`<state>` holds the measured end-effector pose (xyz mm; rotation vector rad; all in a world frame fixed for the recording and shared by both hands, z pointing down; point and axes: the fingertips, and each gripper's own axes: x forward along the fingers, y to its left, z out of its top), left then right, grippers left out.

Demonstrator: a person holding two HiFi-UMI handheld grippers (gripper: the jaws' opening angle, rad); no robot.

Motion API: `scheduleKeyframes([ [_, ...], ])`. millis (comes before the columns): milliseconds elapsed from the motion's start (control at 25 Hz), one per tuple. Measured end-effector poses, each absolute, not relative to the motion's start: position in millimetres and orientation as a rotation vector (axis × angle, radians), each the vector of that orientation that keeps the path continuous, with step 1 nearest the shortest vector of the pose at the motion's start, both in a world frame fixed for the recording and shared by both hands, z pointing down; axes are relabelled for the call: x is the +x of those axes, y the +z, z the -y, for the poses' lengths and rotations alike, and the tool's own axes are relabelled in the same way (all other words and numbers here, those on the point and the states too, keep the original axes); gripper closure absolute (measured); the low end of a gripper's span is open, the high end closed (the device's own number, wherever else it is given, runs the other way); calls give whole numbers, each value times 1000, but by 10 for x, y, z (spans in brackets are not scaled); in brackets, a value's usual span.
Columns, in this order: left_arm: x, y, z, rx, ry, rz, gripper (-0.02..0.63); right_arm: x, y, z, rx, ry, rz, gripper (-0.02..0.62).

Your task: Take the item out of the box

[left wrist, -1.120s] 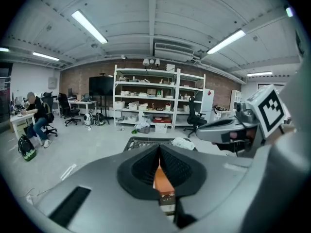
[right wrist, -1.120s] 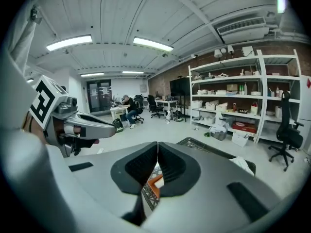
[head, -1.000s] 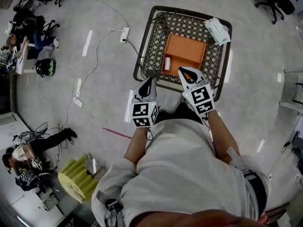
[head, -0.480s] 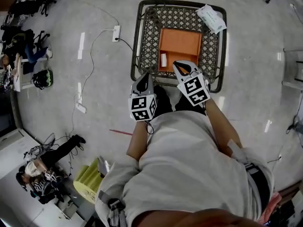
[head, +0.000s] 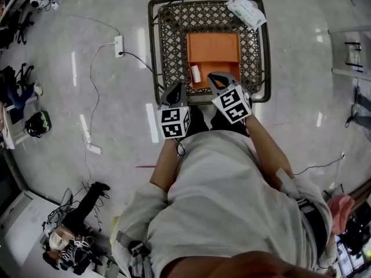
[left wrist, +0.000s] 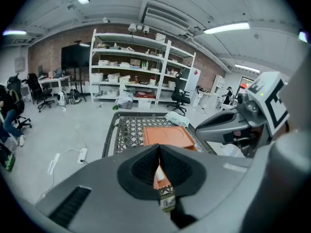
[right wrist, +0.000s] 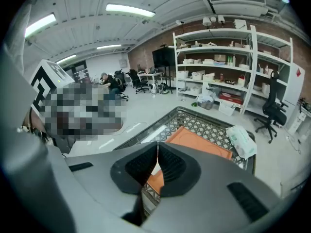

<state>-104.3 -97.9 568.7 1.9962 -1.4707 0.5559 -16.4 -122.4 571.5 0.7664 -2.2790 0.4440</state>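
An open orange box lies on a black lattice metal table. A small white item stands inside the box at its left wall. My left gripper hovers at the table's near edge, left of the box, jaws closed together with nothing between them. My right gripper reaches over the box's near edge, just right of the white item, also shut and empty. In the left gripper view the box lies beyond the shut left gripper. The right gripper view shows the box past the shut right gripper.
A white wipes packet lies on the table's far right corner. A power strip and its cable lie on the floor to the left. Shelving stands behind the table. A person sits on the floor at lower left.
Both grippers have moved forward toward the table. The right one now reaches over the box's near edge. Both stay shut.
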Motion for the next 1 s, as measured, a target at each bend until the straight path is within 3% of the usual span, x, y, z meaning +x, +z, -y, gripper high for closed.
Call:
scheduleKeyframes([
  [640, -1390, 6519, 1125, 2069, 661, 1108, 595, -504, 6485, 1155, 851, 605, 2017, 591],
  [1000, -1471, 6944, 1192, 1963, 679, 1133, 595, -468, 7067, 1238, 833, 743, 1944, 589],
])
